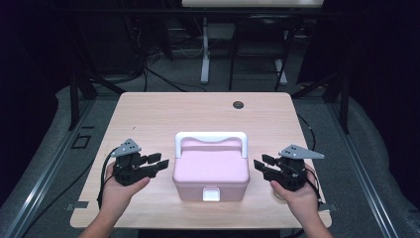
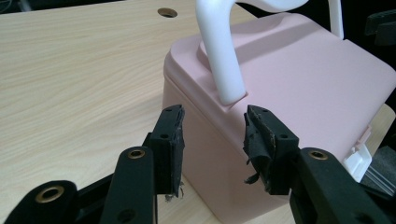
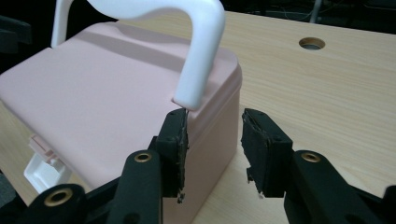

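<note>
A pink box (image 1: 210, 168) (image 2: 299, 93) (image 3: 102, 102) with a white handle (image 1: 211, 136) (image 2: 219, 56) (image 3: 196, 51) standing up and a white front latch (image 1: 211, 194) (image 3: 39, 170) sits shut near the table's front edge. My left gripper (image 1: 161, 160) (image 2: 212, 144) is open just left of the box's left side, a hand holding it. On the other side, my right gripper (image 1: 261, 162) (image 3: 214, 149) is open close to the box's right side. Nothing is held between either pair of jaws.
The wooden table (image 1: 148, 119) has a round cable hole (image 1: 238, 104) (image 2: 167, 12) (image 3: 312, 43) at the back. Table legs and a chair frame stand on the floor beyond. Cables trail from both grippers past the table's sides.
</note>
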Demonstrator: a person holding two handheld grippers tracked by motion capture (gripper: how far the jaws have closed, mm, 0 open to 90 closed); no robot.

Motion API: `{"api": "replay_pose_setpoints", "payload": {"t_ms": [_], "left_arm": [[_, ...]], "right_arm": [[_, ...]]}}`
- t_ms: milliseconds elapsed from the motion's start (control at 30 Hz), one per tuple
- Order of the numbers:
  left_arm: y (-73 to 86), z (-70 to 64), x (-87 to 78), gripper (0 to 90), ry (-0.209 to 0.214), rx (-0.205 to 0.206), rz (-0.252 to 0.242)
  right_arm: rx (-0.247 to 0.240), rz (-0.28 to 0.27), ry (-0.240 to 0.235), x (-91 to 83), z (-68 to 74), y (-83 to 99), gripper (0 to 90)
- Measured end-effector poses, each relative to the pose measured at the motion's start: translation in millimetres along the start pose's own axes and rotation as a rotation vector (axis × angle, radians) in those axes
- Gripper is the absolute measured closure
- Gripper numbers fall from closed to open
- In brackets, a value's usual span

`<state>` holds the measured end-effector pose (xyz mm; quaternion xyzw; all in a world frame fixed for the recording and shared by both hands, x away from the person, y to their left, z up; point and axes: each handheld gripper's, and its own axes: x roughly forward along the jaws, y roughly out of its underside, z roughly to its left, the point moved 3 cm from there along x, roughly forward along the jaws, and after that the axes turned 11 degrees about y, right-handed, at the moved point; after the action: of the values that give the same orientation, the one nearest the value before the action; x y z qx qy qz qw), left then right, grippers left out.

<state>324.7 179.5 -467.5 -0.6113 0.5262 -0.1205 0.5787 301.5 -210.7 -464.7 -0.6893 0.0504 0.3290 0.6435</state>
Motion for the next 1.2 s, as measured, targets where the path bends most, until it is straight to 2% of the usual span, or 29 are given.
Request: {"api": "replay_pose_setpoints", "payload": {"t_ms": [200, 333, 567, 700, 833, 900, 1067, 1200], "left_arm": [[-7.9, 2.2, 6.5, 56.7, 0.008, -0.011, -0.003], [-11.1, 1.5, 14.4, 55.2, 0.013, -0.007, 0.005], [-12.3, 1.6, 30.0, 54.4, 0.039, -0.014, -0.006], [-14.8, 0.0, 35.3, 55.1, 0.045, -0.008, -0.004], [-17.6, -1.7, 39.6, 57.7, 0.053, -0.005, 0.001], [-18.6, -1.1, 39.8, 58.1, 0.046, 0.001, 0.010], [-18.3, 0.5, 40.1, 63.0, 0.045, -0.013, -0.015], [-17.7, -0.4, 39.0, 67.1, 0.027, 0.011, -0.022]], "right_arm": [[-0.022, -0.025, -0.055, 1.7, 8.9, -10.9, 57.9], [-0.035, -0.021, -0.079, 13.5, 15.8, -16.1, 54.8], [-0.022, -0.013, -0.080, 31.6, 18.4, -15.8, 53.9], [-0.020, -0.014, -0.066, 35.5, 18.2, -16.0, 53.7], [-0.014, -0.016, -0.077, 39.3, 16.9, -16.6, 55.7], [-0.007, -0.020, -0.078, 40.3, 17.1, -16.5, 56.9], [0.011, -0.033, -0.074, 40.5, 15.3, -15.7, 63.1], [0.005, -0.041, -0.061, 38.9, 15.3, -15.3, 67.8]]}}
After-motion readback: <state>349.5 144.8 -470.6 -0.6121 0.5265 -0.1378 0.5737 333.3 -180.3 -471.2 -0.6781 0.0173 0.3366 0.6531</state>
